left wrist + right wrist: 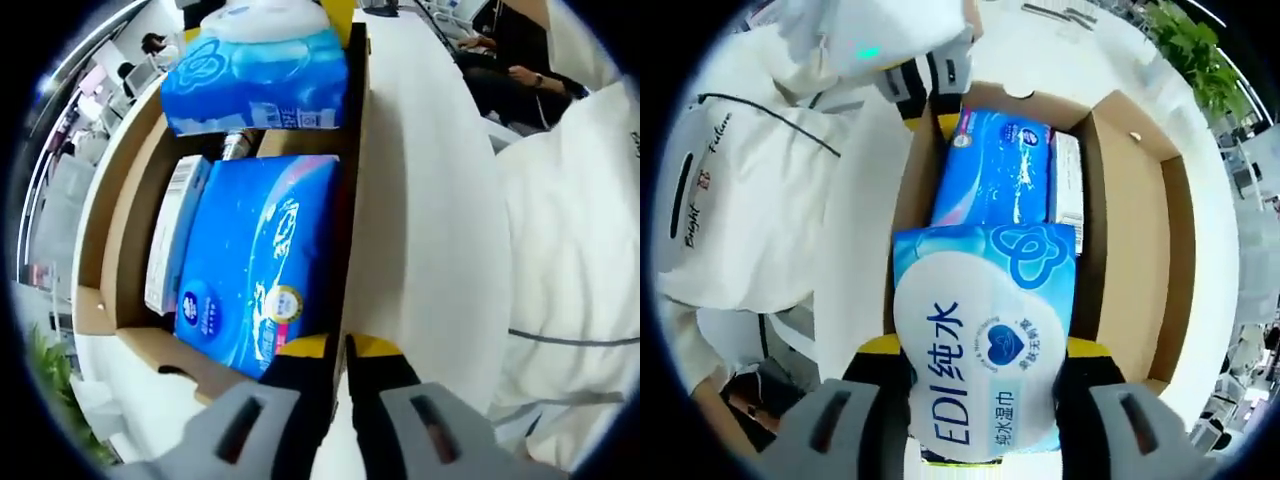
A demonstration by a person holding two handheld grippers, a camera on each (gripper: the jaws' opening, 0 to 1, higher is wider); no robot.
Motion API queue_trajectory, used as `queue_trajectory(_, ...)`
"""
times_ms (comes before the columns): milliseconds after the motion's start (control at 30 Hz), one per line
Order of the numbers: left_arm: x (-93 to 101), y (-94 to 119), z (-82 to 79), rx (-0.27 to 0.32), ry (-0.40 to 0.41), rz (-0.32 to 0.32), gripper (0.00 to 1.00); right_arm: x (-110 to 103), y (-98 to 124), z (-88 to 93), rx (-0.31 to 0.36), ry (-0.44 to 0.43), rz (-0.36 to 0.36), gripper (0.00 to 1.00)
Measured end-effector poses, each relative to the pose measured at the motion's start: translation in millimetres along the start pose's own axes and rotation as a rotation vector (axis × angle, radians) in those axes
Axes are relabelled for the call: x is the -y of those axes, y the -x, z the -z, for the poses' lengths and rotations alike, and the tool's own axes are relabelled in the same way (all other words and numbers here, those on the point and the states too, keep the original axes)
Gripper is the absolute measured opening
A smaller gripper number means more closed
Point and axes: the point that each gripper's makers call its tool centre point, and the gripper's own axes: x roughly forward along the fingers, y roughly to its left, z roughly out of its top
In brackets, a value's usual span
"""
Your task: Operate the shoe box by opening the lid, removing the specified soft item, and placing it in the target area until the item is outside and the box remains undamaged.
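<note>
The wet-wipes pack (985, 340) is clamped between the jaws of the right gripper (985, 385), held above the open shoe box (1140, 250). The box's wall is pinched by the narrowly closed left gripper (340, 350). A blue tissue pack (262, 260) is seen inside.

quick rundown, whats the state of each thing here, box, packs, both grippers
shoe box: open, interior exposed, on white table
wet wipes pack: clamped between right gripper jaws, raised over the box
blue tissue pack: lying inside the box
small carton: inside, beside the blue pack
left gripper: jaws closed on the box wall
</note>
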Motion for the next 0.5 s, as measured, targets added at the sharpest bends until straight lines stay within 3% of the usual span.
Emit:
queue_trajectory(367,-2.2,1,0.6,0.010,-0.004,-0.011,0.06,-4,3,0.2,0.019,-0.054,-0.010,0.56)
queue_trajectory(500,-2.7,1,0.7,0.014,-0.004,-0.008,0.06,-8,12,1.8,-0.009,-0.081,-0.017,0.56)
